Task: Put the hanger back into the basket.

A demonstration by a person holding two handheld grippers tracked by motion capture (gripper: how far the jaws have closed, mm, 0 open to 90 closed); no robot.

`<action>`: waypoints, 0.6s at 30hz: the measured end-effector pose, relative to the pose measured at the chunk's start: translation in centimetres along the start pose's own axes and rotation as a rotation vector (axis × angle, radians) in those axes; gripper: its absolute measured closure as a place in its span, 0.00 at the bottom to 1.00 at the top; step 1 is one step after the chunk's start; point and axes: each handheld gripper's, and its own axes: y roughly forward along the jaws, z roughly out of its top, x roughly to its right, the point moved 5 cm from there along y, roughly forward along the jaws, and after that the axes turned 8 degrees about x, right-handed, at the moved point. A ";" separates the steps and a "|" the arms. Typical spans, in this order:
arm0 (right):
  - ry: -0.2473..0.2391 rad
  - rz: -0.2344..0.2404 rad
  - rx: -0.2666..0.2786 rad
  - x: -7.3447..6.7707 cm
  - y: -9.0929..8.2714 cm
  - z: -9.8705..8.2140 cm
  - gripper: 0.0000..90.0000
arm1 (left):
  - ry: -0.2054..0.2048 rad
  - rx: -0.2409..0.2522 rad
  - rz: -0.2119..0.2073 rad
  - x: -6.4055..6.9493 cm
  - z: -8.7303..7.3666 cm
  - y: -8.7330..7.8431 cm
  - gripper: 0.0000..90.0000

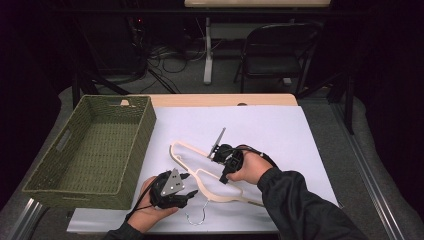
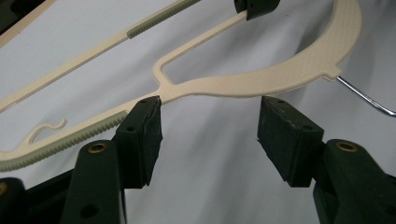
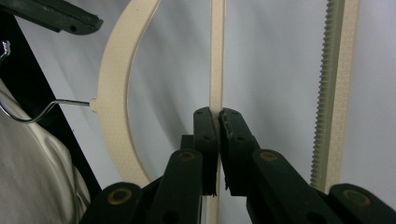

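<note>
A cream plastic hanger (image 1: 220, 196) with a metal hook (image 1: 196, 218) lies on the white sheet near the table's front edge. My right gripper (image 1: 223, 176) is shut on the hanger's thin inner bar (image 3: 217, 70), with the curved shoulder (image 3: 112, 84) to one side and the ribbed bar (image 3: 336, 93) to the other. My left gripper (image 1: 191, 184) stands open at the hanger's neck, close to the hook. In the left gripper view (image 2: 208, 135) the hanger (image 2: 261, 81) crosses just beyond the tips, and one pad (image 2: 144, 126) touches its arm.
A green woven basket (image 1: 145, 135) stands empty at the left of the table, close to the hanger's far end. The white sheet (image 1: 260, 130) covers the middle and right of the tabletop. A folding chair (image 1: 280, 50) and cables sit on the floor behind.
</note>
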 end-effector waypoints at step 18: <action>0.006 0.021 0.020 -0.1 0.1 0.1 0.95 | -0.067 0.000 -0.049 0.3 -1.2 -0.2 0.42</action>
